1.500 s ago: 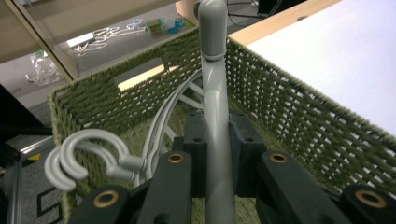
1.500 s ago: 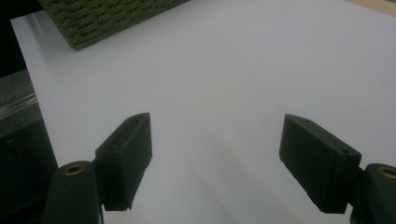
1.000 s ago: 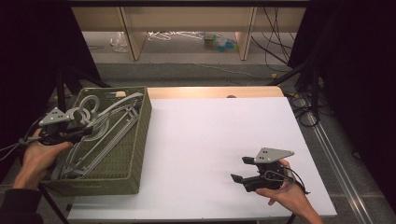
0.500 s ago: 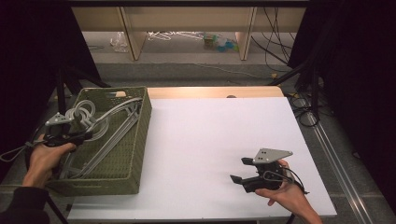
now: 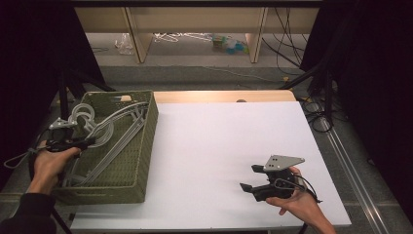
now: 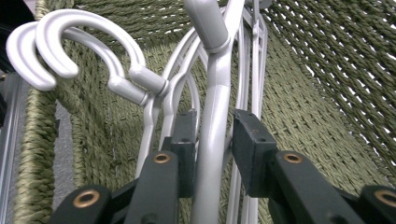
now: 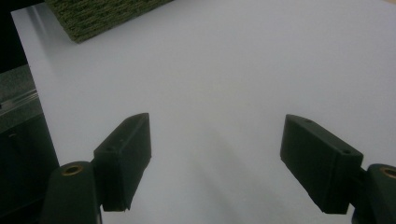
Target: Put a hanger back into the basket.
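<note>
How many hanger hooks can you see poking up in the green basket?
3. Two hooks curl side by side at the basket's near-left end; a third hook's stem rises straight between the left gripper's jaws. More may hide underneath.

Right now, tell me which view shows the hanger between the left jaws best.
The left gripper view: the grey hanger runs up between its jaws, which have just been opening, with a gap on one side. The high view shows it small in the basket. The right gripper view shows a basket corner.
</note>
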### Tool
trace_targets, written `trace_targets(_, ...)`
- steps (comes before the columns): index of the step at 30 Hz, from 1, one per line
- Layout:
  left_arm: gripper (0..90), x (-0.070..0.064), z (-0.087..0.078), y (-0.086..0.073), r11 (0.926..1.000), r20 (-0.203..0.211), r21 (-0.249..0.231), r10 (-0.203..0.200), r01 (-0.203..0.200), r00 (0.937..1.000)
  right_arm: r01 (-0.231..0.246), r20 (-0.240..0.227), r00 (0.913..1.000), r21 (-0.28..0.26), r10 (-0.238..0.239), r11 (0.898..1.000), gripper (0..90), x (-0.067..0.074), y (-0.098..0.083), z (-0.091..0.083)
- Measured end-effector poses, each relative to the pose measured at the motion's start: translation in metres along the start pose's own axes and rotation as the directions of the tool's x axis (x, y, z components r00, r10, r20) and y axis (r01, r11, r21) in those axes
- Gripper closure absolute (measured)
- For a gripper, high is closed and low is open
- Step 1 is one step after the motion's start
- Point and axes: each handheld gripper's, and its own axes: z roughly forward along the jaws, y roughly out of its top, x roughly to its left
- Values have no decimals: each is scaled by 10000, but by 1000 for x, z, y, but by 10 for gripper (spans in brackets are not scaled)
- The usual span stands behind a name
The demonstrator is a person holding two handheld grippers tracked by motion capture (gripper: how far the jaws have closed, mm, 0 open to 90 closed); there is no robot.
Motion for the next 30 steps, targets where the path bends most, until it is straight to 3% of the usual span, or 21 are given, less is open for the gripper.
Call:
trace_targets(6, 666, 1, 4, -1, 9995, -438, -32, -327, 325, 9985, 13, -49, 10000, 49, -13, 10000, 257, 0, 0, 1)
trace_targets(10, 642, 1, 7, -2, 9996, -1068, 138, -213, 229, 9940, 20, -11, 10000, 14, -20, 10000, 257, 0, 0, 0)
trace_targets(12, 633, 3, 9, -4, 9986, -1191, -20, -528, 529, 9915, -10, -9, 10000, 30, 10, 10000, 257, 0, -1, 0)
trace_targets(17, 614, 3, 4, -5, 9974, -1038, -275, -695, 670, 9922, -21, -1, 10000, 11, 21, 10000, 257, 0, 0, 0)
trace_targets(20, 568, -2, -4, -2, 9936, -876, -785, -882, 813, 9923, -62, -31, 10000, 19, 62, 10000, 257, 0, 0, 0)
trace_targets(25, 448, -23, -23, 4, 9830, -455, -1668, -848, 762, 9954, -65, 56, 10000, -26, 65, 10000, 250, -1, 0, 0)
trace_targets(30, 368, -52, -42, 6, 9661, 47, -2509, -611, 603, 9981, -82, 101, 9999, -153, 84, 9998, 242, 0, 0, 0)
